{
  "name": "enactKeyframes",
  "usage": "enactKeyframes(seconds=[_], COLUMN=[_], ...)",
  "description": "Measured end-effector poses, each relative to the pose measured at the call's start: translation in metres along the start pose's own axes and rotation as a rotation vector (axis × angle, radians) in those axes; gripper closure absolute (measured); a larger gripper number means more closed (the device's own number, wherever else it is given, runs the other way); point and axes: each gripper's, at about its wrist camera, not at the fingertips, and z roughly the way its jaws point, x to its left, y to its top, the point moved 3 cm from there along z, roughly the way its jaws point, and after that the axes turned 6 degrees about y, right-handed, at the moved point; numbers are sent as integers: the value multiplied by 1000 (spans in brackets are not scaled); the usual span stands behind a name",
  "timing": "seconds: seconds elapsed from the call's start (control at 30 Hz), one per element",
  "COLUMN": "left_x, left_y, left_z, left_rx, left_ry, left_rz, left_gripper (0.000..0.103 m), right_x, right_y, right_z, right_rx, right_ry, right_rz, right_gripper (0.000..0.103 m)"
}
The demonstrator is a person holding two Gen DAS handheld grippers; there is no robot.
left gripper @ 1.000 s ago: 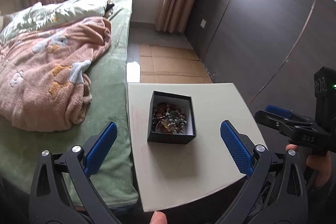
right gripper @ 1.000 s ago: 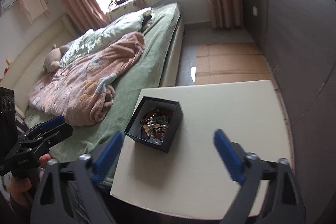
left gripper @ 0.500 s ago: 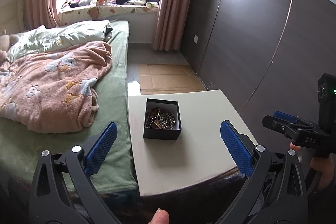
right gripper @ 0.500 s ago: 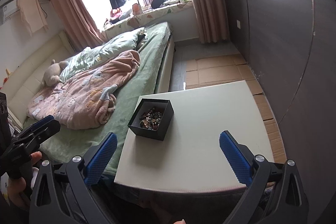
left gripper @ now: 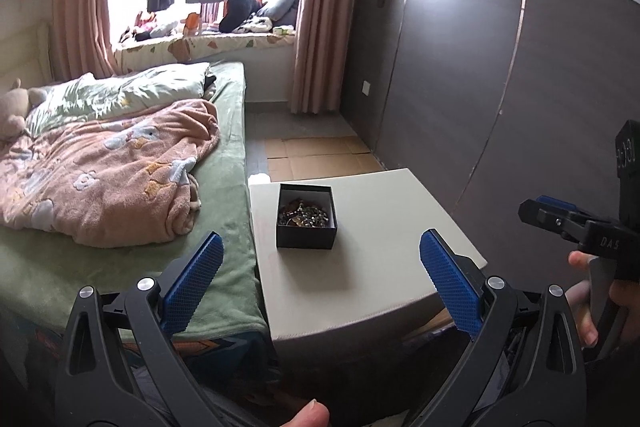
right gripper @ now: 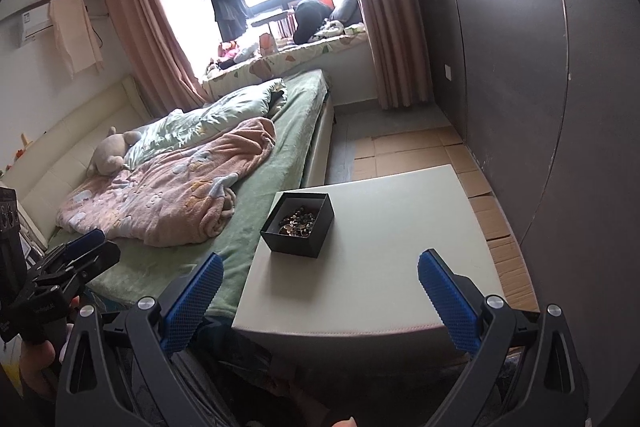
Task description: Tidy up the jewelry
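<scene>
fingers [left gripper: 192, 283] spread; plush [right gripper: 110, 151] right-view clearer

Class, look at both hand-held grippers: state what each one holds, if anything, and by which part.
Nothing is held. The left hand-held gripper and right hand-held gripper are both open, short of the black box of jewelry.

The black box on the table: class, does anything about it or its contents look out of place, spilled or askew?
Nothing has spilled. The black box sits flat and lidless on the white table, near the bed-side edge. The jewelry inside is one tangled heap, unsorted. Both grippers, left and right, are open and empty.
</scene>
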Motion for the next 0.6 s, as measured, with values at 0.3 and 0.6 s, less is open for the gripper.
enactKeyframes(seconds=[0.3, 0.6], left_x=[-3, -3], left_y=[3, 2], left_z=[-19, -20], left_rx=[-29, -27], left_ry=[17, 21], left_rz=[-3, 3], left_gripper=[5, 5], right_x=[-4, -5], right_y=[-6, -6], right_z=[-8, -9], right_rx=[7, 4], right_ry=[-16, -5], right_rz=[9, -1], right_gripper=[7, 7])
